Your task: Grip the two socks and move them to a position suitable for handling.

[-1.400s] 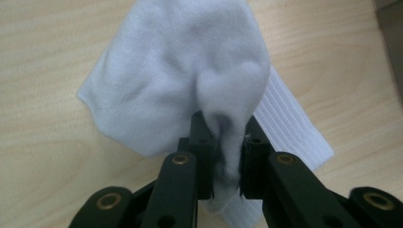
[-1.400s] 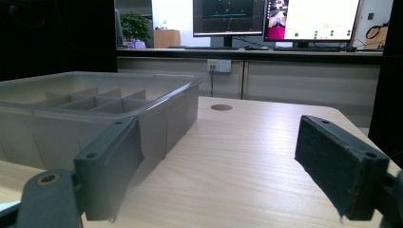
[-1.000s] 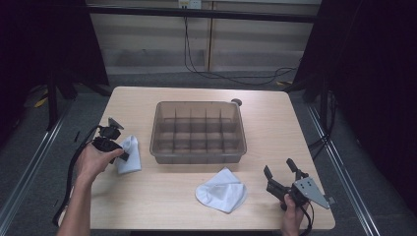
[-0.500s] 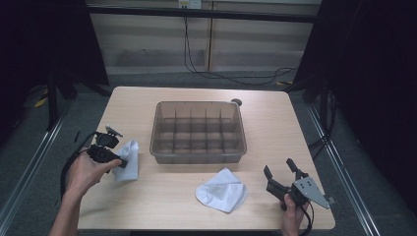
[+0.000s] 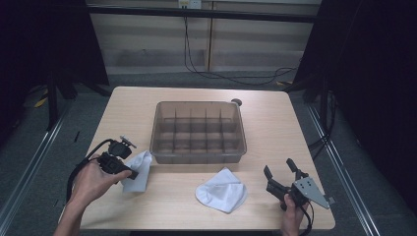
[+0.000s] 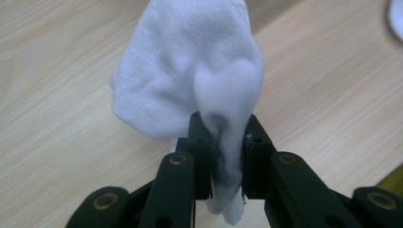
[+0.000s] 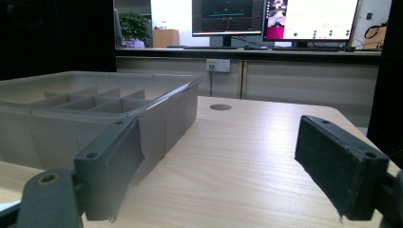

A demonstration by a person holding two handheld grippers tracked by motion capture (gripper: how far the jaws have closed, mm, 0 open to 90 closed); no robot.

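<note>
A white sock [image 6: 190,61] hangs from my left gripper [image 6: 227,128], whose jaws are shut on a fold of it just above the wooden table. In the high view the left gripper [image 5: 130,169] and this sock [image 5: 141,167] are at the table's left, in front of the tray's left corner. A second white sock [image 5: 221,189] lies crumpled on the table near the front middle. My right gripper [image 5: 279,167] rests at the front right, to the right of that sock, open. Nothing is between its pads, and the right gripper [image 7: 223,161] points toward the tray.
A translucent grey tray [image 5: 199,104] with several small compartments stands in the middle of the table; its near corner [image 7: 180,109] shows in the right gripper view. A round cable hole [image 5: 236,102] sits behind the tray. Dark floor surrounds the table.
My left hand has drawn the held sock toward the front edge of the table and lifted it a little. The right gripper and the second sock have stayed put.
</note>
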